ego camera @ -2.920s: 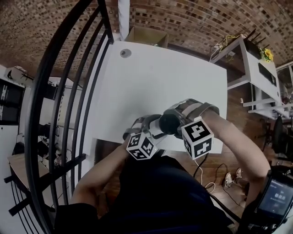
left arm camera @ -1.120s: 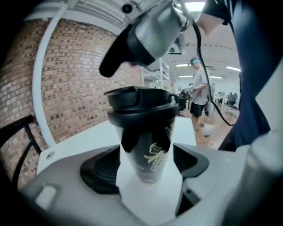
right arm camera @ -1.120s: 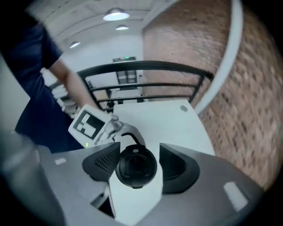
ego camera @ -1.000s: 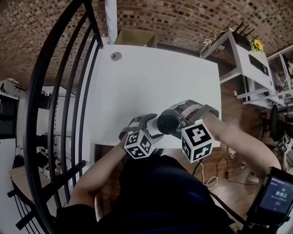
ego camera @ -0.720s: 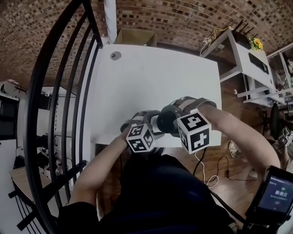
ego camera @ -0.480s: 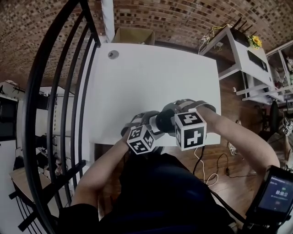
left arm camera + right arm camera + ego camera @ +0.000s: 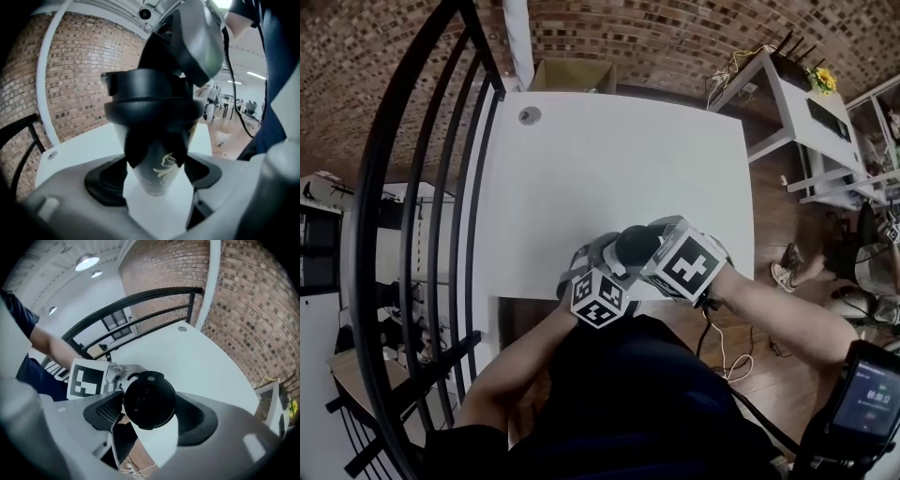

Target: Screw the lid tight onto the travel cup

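Head view: over the near edge of the white table (image 7: 609,159), the left claw (image 7: 602,268) and the right claw (image 7: 650,249) meet around a black lid (image 7: 635,246). A black railing (image 7: 412,187) runs down the table's left side.

Left gripper view: the left claw is clenched on the dark body of the travel cup (image 7: 161,171), a pad pressed on each side, with a gold emblem facing the camera. The lid sits on top of the cup, and the right claw's grey body hangs over it.

Right gripper view: the camera looks down on the lid's round top, which lies between the right claw's jaws. These jaws are opening, with the pads just beside the rim and not squeezing it. The claw is released. The table lies beyond.
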A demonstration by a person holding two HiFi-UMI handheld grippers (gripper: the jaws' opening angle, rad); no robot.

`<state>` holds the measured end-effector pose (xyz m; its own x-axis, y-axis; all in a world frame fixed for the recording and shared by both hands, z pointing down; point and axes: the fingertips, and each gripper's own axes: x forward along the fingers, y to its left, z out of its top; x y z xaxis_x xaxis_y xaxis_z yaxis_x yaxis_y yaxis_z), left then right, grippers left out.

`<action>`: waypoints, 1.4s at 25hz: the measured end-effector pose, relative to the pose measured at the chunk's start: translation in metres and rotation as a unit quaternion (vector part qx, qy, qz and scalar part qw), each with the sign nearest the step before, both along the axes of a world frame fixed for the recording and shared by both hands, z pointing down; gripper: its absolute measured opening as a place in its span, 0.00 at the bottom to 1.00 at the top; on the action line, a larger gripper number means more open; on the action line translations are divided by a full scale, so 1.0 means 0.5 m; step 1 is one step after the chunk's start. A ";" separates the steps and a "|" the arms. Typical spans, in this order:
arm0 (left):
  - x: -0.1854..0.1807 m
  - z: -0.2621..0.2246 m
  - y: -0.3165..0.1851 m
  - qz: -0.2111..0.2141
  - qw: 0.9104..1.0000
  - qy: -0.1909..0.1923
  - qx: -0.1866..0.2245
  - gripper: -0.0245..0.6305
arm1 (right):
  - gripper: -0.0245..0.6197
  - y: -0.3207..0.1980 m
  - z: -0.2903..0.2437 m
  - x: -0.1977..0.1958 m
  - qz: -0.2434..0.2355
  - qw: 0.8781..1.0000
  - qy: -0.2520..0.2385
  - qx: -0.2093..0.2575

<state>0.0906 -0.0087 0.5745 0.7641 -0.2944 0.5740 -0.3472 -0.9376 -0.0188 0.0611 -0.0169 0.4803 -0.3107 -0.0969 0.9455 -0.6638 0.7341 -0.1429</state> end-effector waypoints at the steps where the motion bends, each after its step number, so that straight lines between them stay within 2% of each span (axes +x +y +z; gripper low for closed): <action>1: 0.000 0.000 -0.001 -0.008 1.000 0.003 0.002 0.61 | 0.59 -0.001 0.003 0.003 0.012 1.000 -0.010 0.007; 5: -0.015 -0.007 0.000 -0.028 0.999 0.014 -0.002 0.62 | 0.60 -0.003 -0.035 0.005 -0.002 0.996 -0.074 0.047; 7: -0.048 -0.013 0.001 -0.048 0.998 0.023 -0.016 0.62 | 0.60 -0.010 -0.078 0.023 0.023 0.990 -0.116 0.082; 9: -0.110 -0.019 -0.007 -0.091 0.995 0.032 -0.033 0.62 | 0.57 -0.029 -0.119 0.056 0.072 0.976 -0.165 0.126; 11: -0.176 -0.046 -0.027 -0.163 0.983 0.056 -0.062 0.60 | 0.41 -0.046 -0.162 0.085 0.115 0.949 -0.235 0.176; 12: -0.203 -0.074 -0.042 -0.207 0.972 0.077 -0.078 0.56 | 0.27 -0.048 -0.183 0.095 0.131 0.931 -0.277 0.199; 13: -0.226 -0.109 -0.059 -0.253 0.958 0.103 -0.087 0.49 | 0.07 -0.046 -0.199 0.102 0.147 0.911 -0.319 0.218; 15: -0.255 -0.201 -0.095 -0.324 0.928 0.169 -0.074 0.31 | 0.05 -0.035 -0.217 0.118 0.191 0.870 -0.385 0.242; 16: -0.256 -0.251 -0.106 -0.338 0.918 0.200 -0.058 0.22 | 0.05 -0.031 -0.221 0.129 0.218 0.851 -0.408 0.250; 17: -0.248 -0.298 -0.108 -0.335 0.914 0.226 -0.042 0.10 | 0.05 -0.027 -0.222 0.141 0.246 0.833 -0.424 0.257; 18: -0.233 -0.338 -0.103 -0.319 0.915 0.245 -0.028 0.05 | 0.05 -0.024 -0.221 0.152 0.272 0.817 -0.435 0.263; 20: -0.197 -0.392 -0.084 -0.274 0.926 0.259 -0.009 0.05 | 0.05 -0.019 -0.216 0.170 0.303 0.795 -0.449 0.274; 21: -0.182 -0.407 -0.076 -0.255 0.932 0.259 -0.006 0.05 | 0.05 -0.017 -0.215 0.178 0.309 0.788 -0.452 0.281; 23: -0.160 -0.415 -0.066 -0.237 0.937 0.258 -0.012 0.05 | 0.05 -0.015 -0.213 0.202 0.316 0.785 -0.441 0.299; 26: -0.137 -0.407 -0.055 -0.239 0.935 0.260 -0.037 0.05 | 0.05 -0.014 -0.206 0.253 0.338 0.793 -0.391 0.323; 30: -0.107 -0.409 -0.038 -0.224 0.942 0.249 -0.022 0.05 | 0.05 -0.003 -0.207 0.308 0.370 0.794 -0.339 0.343; 35: -0.120 -0.406 -0.048 -0.223 0.944 0.245 -0.009 0.05 | 0.05 -0.006 -0.238 0.306 0.350 0.793 -0.298 0.400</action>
<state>0.0308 -0.0327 0.3717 0.7416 -0.6429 0.1917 -0.6700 -0.6952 0.2604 0.2141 -0.0200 0.3613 -0.2839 -0.9378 0.1997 -0.9385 0.2290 -0.2584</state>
